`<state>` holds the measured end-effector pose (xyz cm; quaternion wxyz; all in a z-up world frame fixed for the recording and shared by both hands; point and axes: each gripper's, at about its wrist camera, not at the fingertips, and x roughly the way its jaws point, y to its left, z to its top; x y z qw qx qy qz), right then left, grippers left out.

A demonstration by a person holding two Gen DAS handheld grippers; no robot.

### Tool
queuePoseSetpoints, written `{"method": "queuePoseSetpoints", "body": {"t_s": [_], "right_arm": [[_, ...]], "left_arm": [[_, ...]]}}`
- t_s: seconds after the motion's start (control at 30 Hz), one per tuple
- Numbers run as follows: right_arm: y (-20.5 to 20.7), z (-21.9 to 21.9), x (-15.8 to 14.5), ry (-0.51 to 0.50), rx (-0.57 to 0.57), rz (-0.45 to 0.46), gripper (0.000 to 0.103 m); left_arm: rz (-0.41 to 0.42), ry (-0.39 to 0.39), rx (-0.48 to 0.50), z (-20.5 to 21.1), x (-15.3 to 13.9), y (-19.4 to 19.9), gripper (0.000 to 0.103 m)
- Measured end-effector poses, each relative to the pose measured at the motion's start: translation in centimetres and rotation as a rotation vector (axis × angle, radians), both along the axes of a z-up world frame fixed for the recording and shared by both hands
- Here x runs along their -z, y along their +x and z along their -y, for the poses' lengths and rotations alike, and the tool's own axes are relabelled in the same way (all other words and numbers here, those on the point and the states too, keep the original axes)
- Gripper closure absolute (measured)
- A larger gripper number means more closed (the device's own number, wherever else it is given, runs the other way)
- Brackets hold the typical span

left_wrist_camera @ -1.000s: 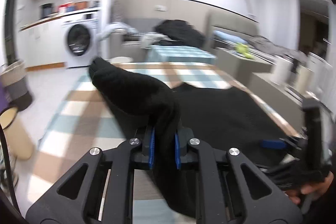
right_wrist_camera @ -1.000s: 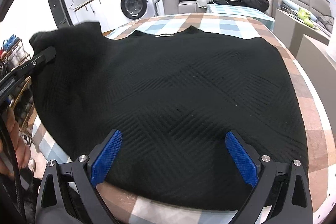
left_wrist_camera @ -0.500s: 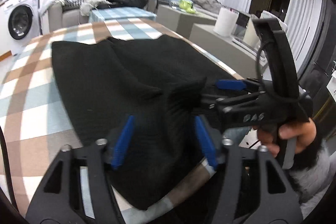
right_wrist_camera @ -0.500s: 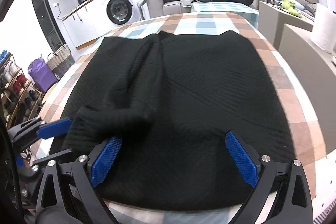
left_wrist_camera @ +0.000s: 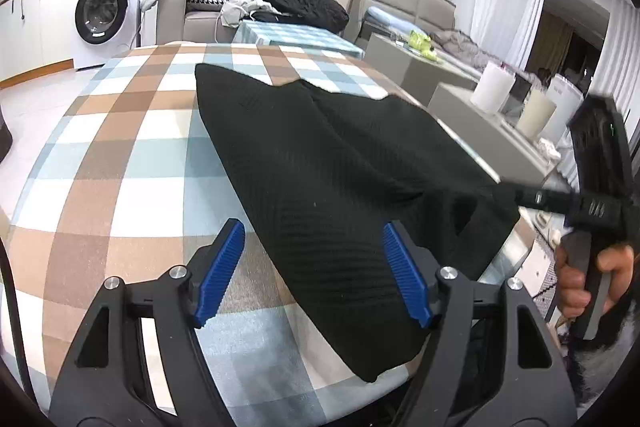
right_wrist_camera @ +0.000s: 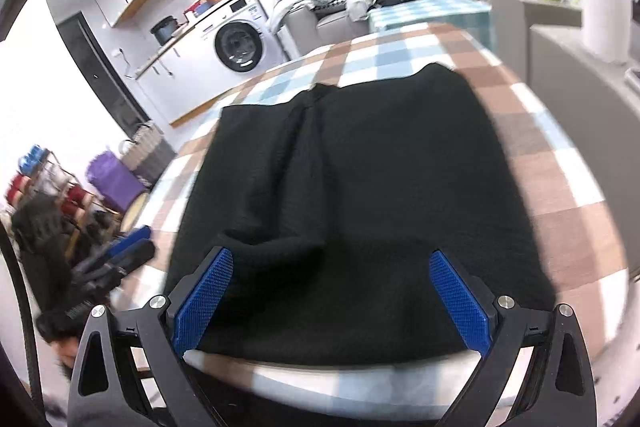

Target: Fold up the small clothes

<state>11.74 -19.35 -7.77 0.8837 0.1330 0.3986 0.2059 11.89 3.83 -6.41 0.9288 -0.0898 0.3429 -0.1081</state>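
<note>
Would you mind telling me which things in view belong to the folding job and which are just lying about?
Belongs to the job:
- black sweater, one side folded over
- checked tablecloth under it
- left gripper, jaws opening, gripping nothing
- right gripper, jaws open

Just lying about:
- washing machine
- black jacket on the sofa
- purple bag

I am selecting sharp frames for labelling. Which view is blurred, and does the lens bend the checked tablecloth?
Right wrist view: motion blur smears the black sweater edges and the left gripper. Left wrist view: sharper; both fisheyes curve the checked tablecloth.
</note>
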Motion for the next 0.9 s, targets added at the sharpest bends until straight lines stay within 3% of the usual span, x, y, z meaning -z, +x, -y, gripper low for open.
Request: {"method": "queuePoseSetpoints", "body": {"t_s": [0.13, 0.23, 0.33, 0.4, 0.47, 0.53, 0.6, 0.73, 0.83, 0.9], "right_arm": [[1.3, -1.0, 0.8, 0.079, -0.015, -0.051, 0.003], [2.3, -1.4, 1.9, 0.119, -0.028, -0.119, 0.017], [2.6, -1.5, 3.0, 0.149, -0.051, -0.168, 0.043], [2.4, -1.5, 2.9, 0.166, -0.079, -0.164, 0.078], [1.6, -1.7, 1.9, 0.194, -0.129, -0.128, 0.092], [0.0, -1.5, 0.3, 0.224, -0.188, -0.064, 0.093], [-0.8, -1.0, -0.1, 0.24, -0.207, -0.056, 0.093], [0.1, 0.1, 2.3, 0.033, -0.082, -0.113, 0.091], [0.6, 1.2, 3.7, 0.08, -0.046, -0.178, 0.084], [0.1, 1.5, 3.1, 0.091, -0.034, -0.139, 0.07]], "left_arm": [[-0.029, 0.027, 0.027, 1.6, 1.5, -0.2, 0.033], [-0.04, 0.041, 0.041, 2.1, 2.1, -0.4, 0.032], [-0.048, 0.029, 0.042, 2.0, 2.4, -0.4, 0.031], [-0.051, 0.022, 0.037, 1.8, 2.5, -0.4, 0.03], [-0.047, 0.013, 0.025, 1.6, 2.5, -0.4, 0.03], [-0.037, 0.0, 0.012, 1.3, 2.2, -0.5, 0.029], [-0.036, -0.021, 0.004, 0.9, 2.1, -0.4, 0.027], [-0.066, -0.026, 0.001, 1.0, 2.6, -0.1, 0.027], [-0.08, -0.006, 0.018, 1.5, 3.1, 0.0, 0.027], [-0.093, 0.008, 0.035, 2.0, 3.4, 0.1, 0.027]]}}
